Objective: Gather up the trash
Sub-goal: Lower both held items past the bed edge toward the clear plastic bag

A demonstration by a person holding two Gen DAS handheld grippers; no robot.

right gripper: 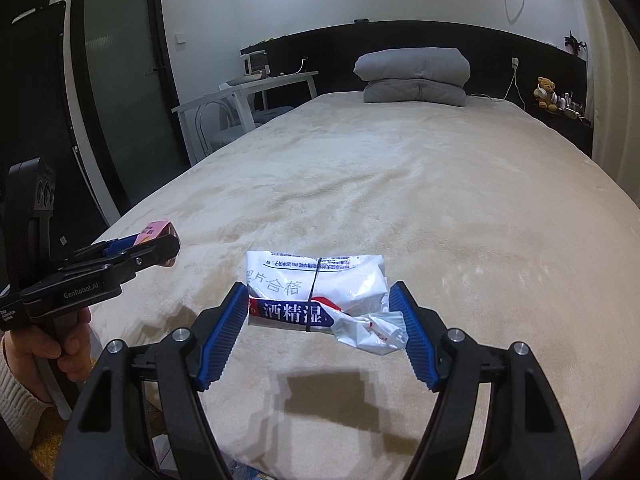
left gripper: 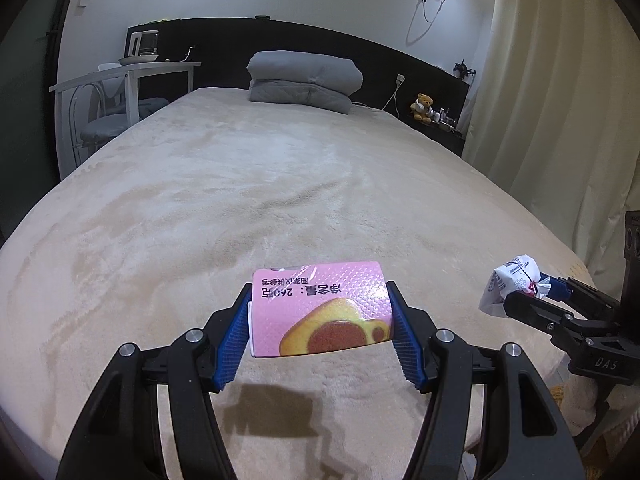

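The left gripper (left gripper: pixel 320 316) is pinching a pink wrapper (left gripper: pixel 320 308) above the bed (left gripper: pixel 280 184); the right gripper (right gripper: pixel 320 316) is pinching a white wipes packet (right gripper: pixel 316 288) beside it. Keep both clamped firmly while carrying, since crinkled film probably slips.

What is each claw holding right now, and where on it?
Left claw: the pink printed snack packet, pinched across its two short ends. Right claw: the crumpled white plastic wipes wrapper, clamped at its sides. Both are lifted above the beige bed.
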